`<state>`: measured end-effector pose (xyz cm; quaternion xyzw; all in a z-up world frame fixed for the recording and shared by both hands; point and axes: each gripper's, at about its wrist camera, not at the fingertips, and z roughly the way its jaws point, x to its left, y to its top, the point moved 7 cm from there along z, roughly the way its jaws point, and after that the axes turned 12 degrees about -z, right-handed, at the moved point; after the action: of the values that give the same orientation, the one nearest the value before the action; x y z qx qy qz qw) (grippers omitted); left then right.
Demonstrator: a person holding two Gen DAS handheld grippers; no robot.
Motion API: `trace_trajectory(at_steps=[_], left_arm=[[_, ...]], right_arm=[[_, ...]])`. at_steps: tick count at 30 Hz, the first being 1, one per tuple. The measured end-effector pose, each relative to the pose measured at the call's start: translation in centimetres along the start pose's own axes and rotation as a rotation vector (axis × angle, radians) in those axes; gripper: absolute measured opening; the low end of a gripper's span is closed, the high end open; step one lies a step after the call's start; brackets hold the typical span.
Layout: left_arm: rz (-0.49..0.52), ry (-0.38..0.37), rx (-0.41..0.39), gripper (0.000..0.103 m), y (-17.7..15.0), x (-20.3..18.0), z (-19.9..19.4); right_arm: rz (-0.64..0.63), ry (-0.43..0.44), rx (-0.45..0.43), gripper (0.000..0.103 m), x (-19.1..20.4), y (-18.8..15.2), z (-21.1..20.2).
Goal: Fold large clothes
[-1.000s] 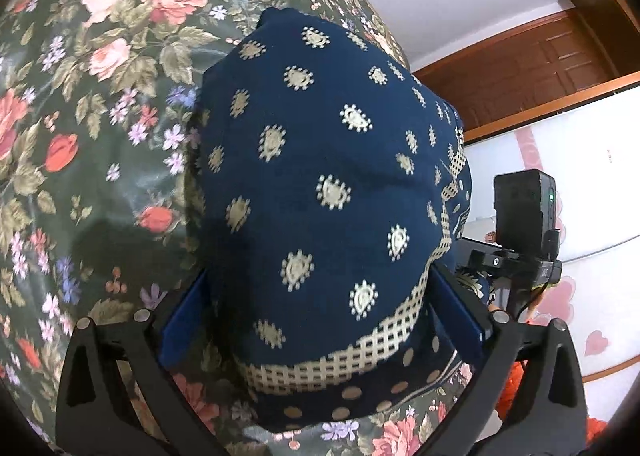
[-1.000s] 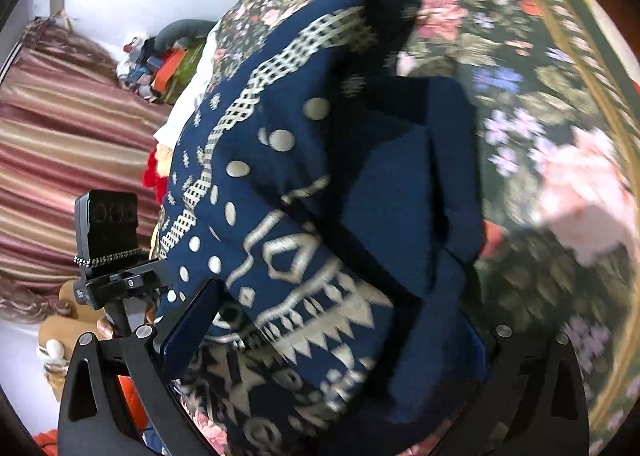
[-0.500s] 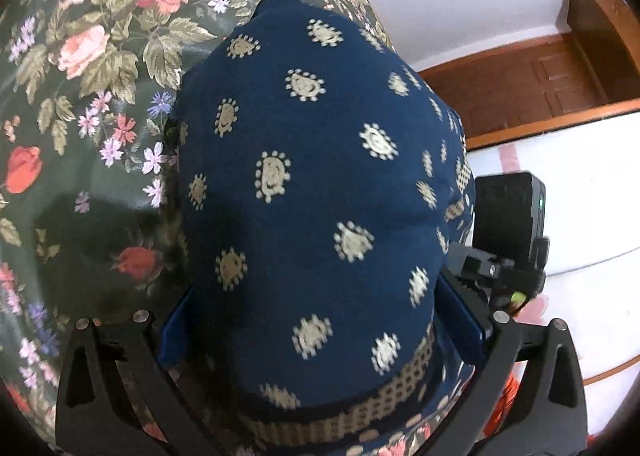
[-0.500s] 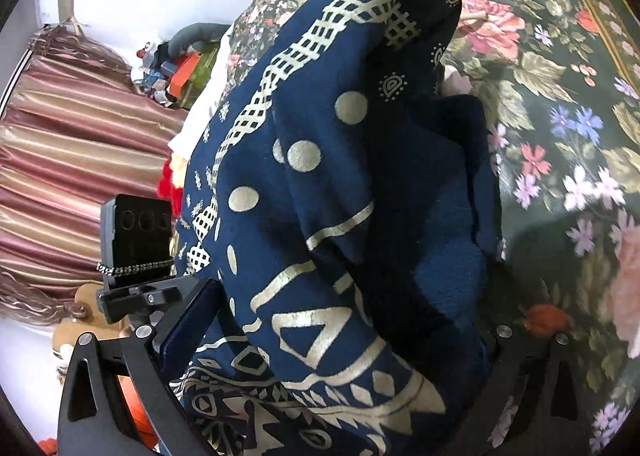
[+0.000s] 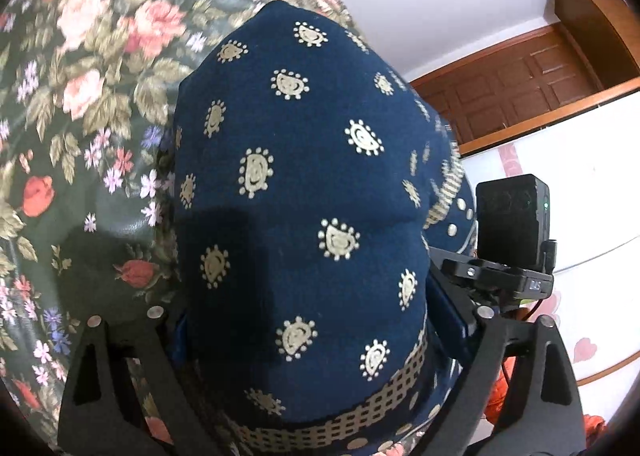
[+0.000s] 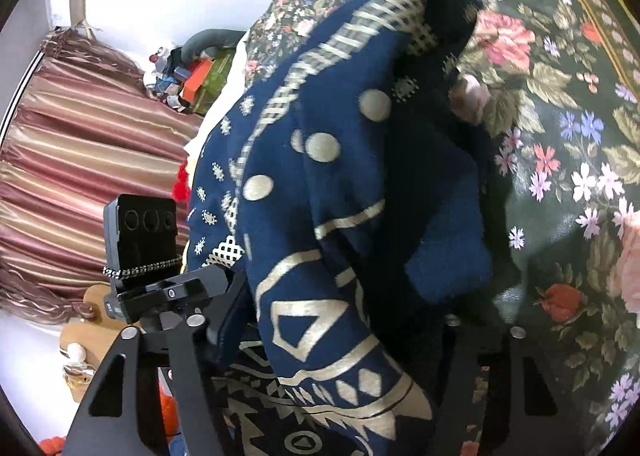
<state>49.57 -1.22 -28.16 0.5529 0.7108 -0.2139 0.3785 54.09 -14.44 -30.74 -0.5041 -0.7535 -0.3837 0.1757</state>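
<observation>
navy garment (image 5: 304, 192) bunched between left gripper (image 5: 316, 336) fingers, over floral cover (image 5: 80, 104)

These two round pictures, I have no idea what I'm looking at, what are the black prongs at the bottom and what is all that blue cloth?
There is no robot here. A person holds a two-finger gripper in each hand, and a fisheye camera on each one looks forward along its fingers, hence the round, bent look. One picture comes from the left gripper, the other from the right gripper. The black prongs are the gripper fingers. Both appear clamped on the same navy garment with cream print, which fills each view and bulges up between the fingers. Under it lies a dark floral cover. The black box beside the cloth in the left view is part of the other gripper.
</observation>
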Motion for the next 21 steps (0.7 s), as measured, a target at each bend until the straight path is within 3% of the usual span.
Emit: trace_trajectory(at_steps=[4,11,15,21], left_arm=[[0.055,0.002,-0.021,0.089,-0.5,-1.6,-1.7],[0.110,-0.032,-0.059,0.085,-0.7,-4.4,-4.9],[0.087,0.007,-0.061,0.083,-0.4,-2.8,-5.4],[-0.024,0.028,-0.031,0.081,-1.0,2.7,-4.3]], right_arm=[[-0.033,-0.004,-0.015,0.060,1.7,0.5,-1.0],[-0.111,0.009,-0.039,0.048,6.6,1.6,-3.1],[-0.109,-0.022,-0.011,0.048,7.7,1.5,-2.2],[-0.060,-0.042,0.055,0.048,5.7,-0.5,0.2]])
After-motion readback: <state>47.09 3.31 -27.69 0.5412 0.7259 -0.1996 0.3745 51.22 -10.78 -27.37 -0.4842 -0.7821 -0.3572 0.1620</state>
